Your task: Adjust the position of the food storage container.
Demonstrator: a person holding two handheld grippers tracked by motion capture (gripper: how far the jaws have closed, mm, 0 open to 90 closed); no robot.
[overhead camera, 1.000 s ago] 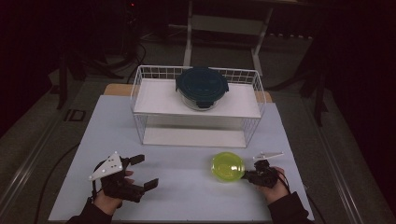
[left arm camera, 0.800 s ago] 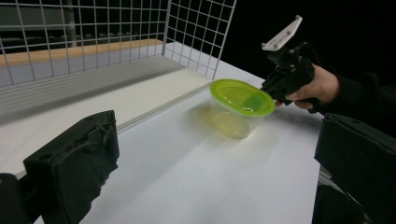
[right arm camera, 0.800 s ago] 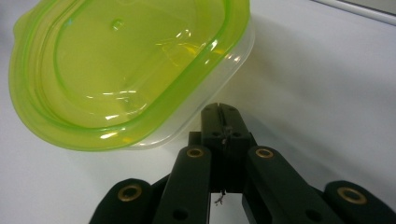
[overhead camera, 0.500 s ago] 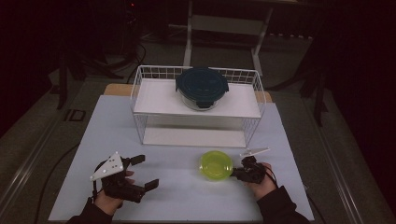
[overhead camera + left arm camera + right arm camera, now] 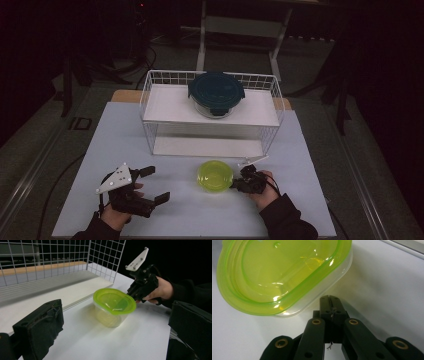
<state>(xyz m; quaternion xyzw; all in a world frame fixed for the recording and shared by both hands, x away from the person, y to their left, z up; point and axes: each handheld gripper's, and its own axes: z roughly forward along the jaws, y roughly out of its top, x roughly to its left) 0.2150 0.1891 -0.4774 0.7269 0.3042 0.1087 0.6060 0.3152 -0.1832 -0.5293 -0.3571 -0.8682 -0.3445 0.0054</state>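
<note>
A clear plastic container with a lime-green lid [image 5: 215, 175] stands on the white table top, just in front of the wire rack. My right gripper [image 5: 235, 184] is shut, and its closed tip [image 5: 329, 300] presses against the container's right side below the lid rim [image 5: 287, 277], with nothing held between the jaws. My left gripper [image 5: 152, 185] rests at the front left, open and empty, pointing toward the container [image 5: 113, 305]. From the left gripper view the right gripper [image 5: 131, 293] touches the far side of the lid.
A white wire rack [image 5: 150, 95] with two shelves stands at the back middle. A glass container with a dark teal lid [image 5: 216, 92] sits on its upper shelf. The table's front edge [image 5: 200, 235] lies close behind both hands.
The green-lidded container has slid left across the table, with my shut right gripper following against its side. The left gripper has stayed in place.
</note>
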